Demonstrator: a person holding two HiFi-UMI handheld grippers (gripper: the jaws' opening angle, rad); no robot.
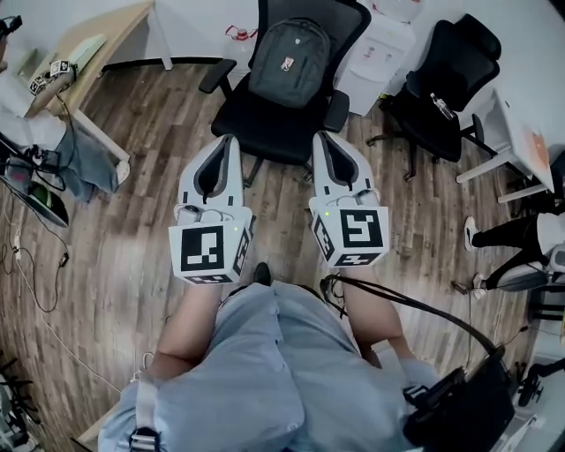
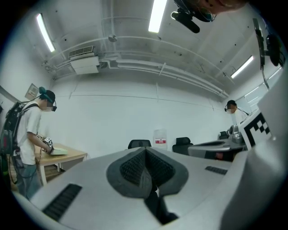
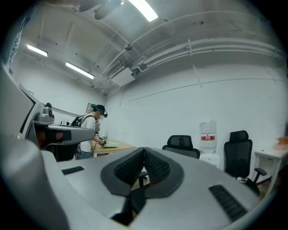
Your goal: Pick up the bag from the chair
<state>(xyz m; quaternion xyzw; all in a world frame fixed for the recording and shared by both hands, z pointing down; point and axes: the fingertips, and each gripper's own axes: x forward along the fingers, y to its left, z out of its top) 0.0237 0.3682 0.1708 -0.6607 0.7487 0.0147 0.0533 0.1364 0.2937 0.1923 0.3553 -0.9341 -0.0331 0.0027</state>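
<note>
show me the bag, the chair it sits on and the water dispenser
bag (image 1: 290,60), head view, front of the grey backpack
chair (image 1: 274,132), head view, bare front of the black seat
water dispenser (image 1: 378,55), head view, white body

Chair (image 1: 349,26) top beyond head view's upper edge

Bare floor (image 1: 281,207) up to the chair (image 1: 265,124), armrests (image 1: 217,76) flanking
</note>
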